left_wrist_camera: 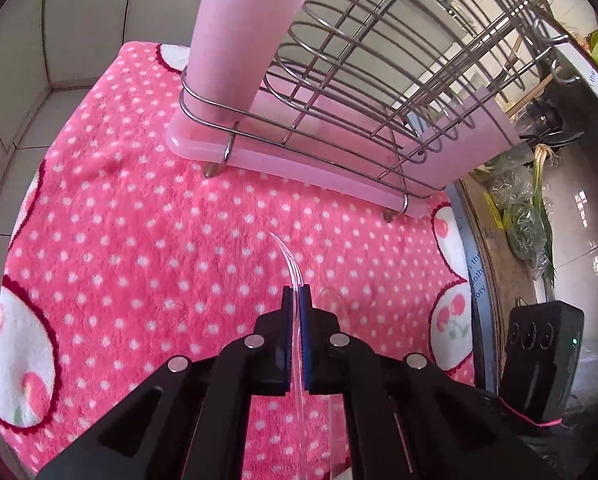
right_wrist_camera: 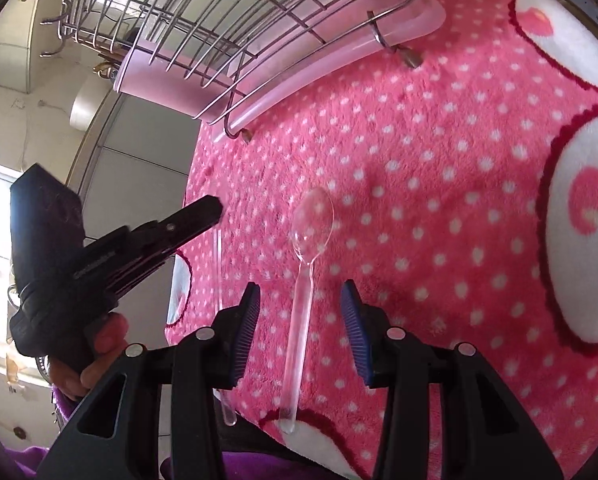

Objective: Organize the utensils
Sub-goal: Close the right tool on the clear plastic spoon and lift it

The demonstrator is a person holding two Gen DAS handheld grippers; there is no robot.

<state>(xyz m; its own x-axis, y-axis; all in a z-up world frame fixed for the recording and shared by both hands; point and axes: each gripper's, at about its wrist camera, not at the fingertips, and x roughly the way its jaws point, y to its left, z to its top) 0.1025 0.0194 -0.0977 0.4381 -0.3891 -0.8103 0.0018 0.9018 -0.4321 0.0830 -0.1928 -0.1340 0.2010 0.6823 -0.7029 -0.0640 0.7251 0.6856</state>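
My left gripper is shut on a clear plastic utensil; its curved tip sticks out past the pads, above the pink dotted towel. It also shows in the right wrist view, with the utensil's handle hanging below it. My right gripper is open, its pads either side of the handle of a clear plastic spoon lying on the towel. A wire utensil rack on a pink tray stands ahead, with a pink cup in it.
The rack and tray also show in the right wrist view. A black box and bagged greens lie right of the towel. Tiled wall stands at the left.
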